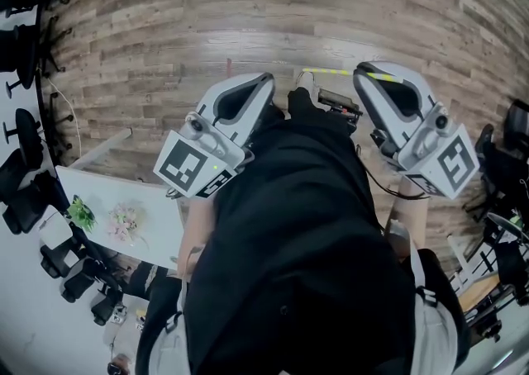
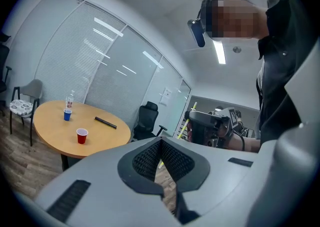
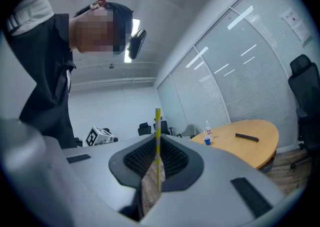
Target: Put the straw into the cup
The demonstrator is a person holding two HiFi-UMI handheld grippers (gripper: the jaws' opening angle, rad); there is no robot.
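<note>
My right gripper [image 3: 157, 138] is shut on a thin yellow-green straw [image 3: 158, 121], which stands upright between its pads and pokes out above the tips. In the head view the straw [image 1: 326, 72] lies across the front of the right gripper [image 1: 365, 74]. A red cup [image 2: 82, 135] stands on a round wooden table [image 2: 50, 138] some way off, at the left of the left gripper view. My left gripper [image 2: 161, 141] is shut with nothing in it, held level beside the right gripper [image 2: 210, 126]. In the head view the left gripper [image 1: 264, 83] is near my body.
On the round table [image 3: 255, 148] there are also a blue cup [image 3: 207, 141], a water bottle [image 3: 207, 130] and a flat black object [image 3: 247, 137]. Black office chairs [image 2: 146, 118] stand around. A white table [image 1: 153, 225] with flowers is to my left.
</note>
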